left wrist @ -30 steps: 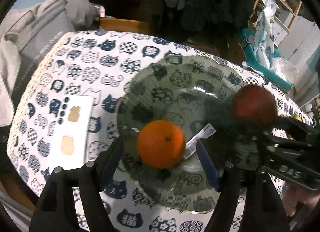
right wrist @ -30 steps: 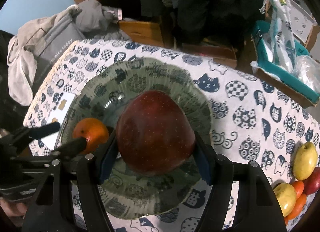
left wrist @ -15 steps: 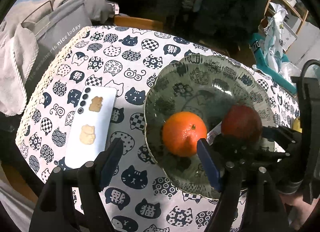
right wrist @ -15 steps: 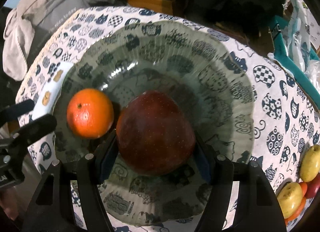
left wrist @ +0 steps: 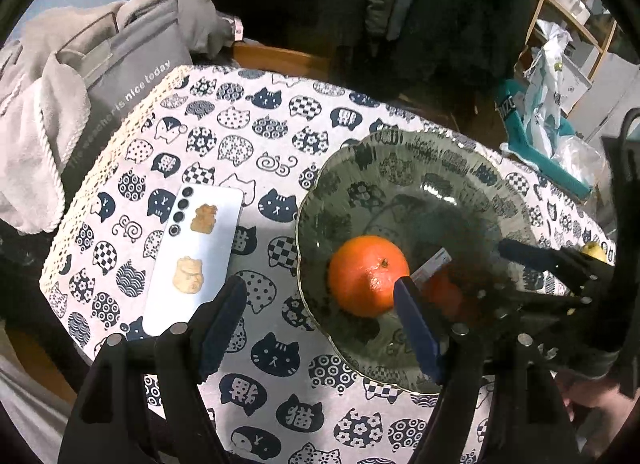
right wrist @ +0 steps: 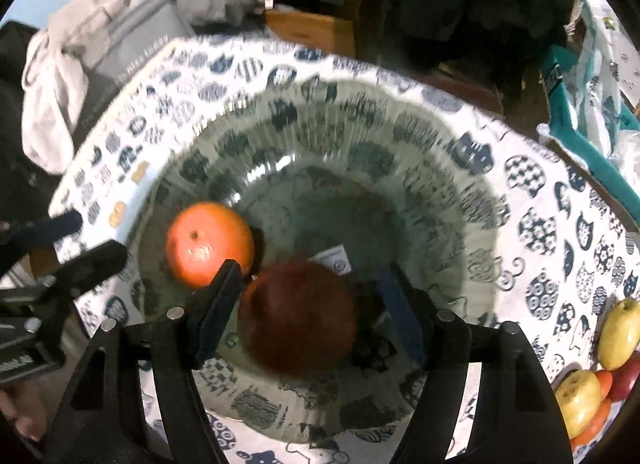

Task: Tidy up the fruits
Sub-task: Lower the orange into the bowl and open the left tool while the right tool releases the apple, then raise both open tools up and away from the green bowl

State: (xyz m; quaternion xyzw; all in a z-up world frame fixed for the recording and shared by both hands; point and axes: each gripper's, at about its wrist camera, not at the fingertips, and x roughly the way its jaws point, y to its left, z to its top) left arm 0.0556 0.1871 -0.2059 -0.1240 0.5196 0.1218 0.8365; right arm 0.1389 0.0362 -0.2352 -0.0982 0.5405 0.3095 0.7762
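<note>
An orange (left wrist: 368, 280) (right wrist: 208, 244) lies in the green glass bowl (left wrist: 400, 144) (right wrist: 320, 92) on the cat-print tablecloth. A dark red apple (right wrist: 296, 316) rests on the bowl's floor just right of the orange. My right gripper (right wrist: 310, 308) (left wrist: 492, 272) straddles the apple, and its jaws are opening. A gap shows between the apple and the right pad (right wrist: 400, 312). My left gripper (left wrist: 316, 304) (right wrist: 76, 242) stands open and holds nothing, over the bowl's left rim, with the orange beside its right finger.
A white phone (left wrist: 196, 260) lies left of the bowl near the table's left edge. A grey bag and towel (left wrist: 80, 104) sit beyond that edge. Several yellow, red and orange fruits (right wrist: 620, 332) lie at the table's right. A teal box (right wrist: 592, 136) stands at the back right.
The right gripper came down into the bowl with the apple and its jaws have widened off it. The left gripper drew back to the left, leaving the orange in the bowl.
</note>
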